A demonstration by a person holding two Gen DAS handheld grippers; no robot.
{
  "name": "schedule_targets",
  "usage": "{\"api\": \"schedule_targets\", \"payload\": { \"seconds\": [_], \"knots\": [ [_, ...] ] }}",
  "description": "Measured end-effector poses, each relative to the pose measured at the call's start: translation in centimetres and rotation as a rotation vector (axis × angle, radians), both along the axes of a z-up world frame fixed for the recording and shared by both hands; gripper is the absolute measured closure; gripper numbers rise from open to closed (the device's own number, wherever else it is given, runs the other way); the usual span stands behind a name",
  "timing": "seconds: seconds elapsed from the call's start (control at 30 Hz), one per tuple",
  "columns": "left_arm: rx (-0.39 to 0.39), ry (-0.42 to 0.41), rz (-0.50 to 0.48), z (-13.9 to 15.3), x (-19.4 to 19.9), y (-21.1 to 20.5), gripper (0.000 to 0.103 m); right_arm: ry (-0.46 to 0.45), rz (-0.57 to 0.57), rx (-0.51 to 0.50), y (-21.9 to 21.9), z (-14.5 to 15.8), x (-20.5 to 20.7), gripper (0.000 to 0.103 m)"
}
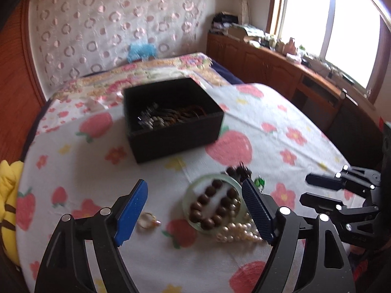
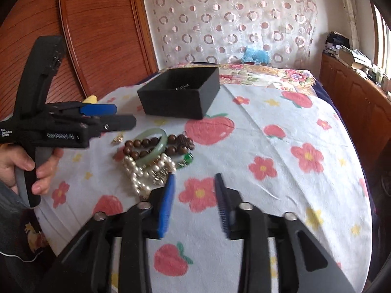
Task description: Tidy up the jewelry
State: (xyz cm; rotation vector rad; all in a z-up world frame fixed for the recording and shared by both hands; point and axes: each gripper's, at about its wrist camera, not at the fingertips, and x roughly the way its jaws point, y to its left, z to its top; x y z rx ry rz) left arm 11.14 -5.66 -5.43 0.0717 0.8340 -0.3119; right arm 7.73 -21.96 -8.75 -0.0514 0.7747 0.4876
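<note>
Organizing under way: the black box (image 1: 171,119) ahead of the left tool (image 1: 195,210) already holds several pieces. A jade bangle (image 1: 212,202), wooden beads (image 1: 215,205), pearls (image 1: 239,234) and ring (image 1: 146,221) remain between its spread fingers. The right tool (image 2: 194,195) is spread, empty.

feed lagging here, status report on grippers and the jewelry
Left gripper open, empty. Right gripper open, empty. Jewelry pile loose on cloth, black box behind. Nothing in the way.

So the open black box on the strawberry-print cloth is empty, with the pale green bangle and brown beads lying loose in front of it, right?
Not quite: the open black box already holds jewelry, as the left wrist view shows. The pale green bangle and brown wooden beads do lie loose before it.
</note>
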Motion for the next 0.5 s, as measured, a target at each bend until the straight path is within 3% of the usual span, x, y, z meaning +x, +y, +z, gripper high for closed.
{"api": "schedule_targets", "payload": {
  "seconds": [0.27,0.5],
  "knots": [
    [-0.011,0.077,-0.004,-2.2,0.9,-1.1,0.026,-0.001,-0.006,-0.022,0.1,-1.2,-0.5,0.056],
    [0.011,0.093,-0.019,-2.7,1.2,-1.9,0.026,0.0,-0.001,-0.005,-0.2,-1.3,-0.6,0.056]
  ]
}}
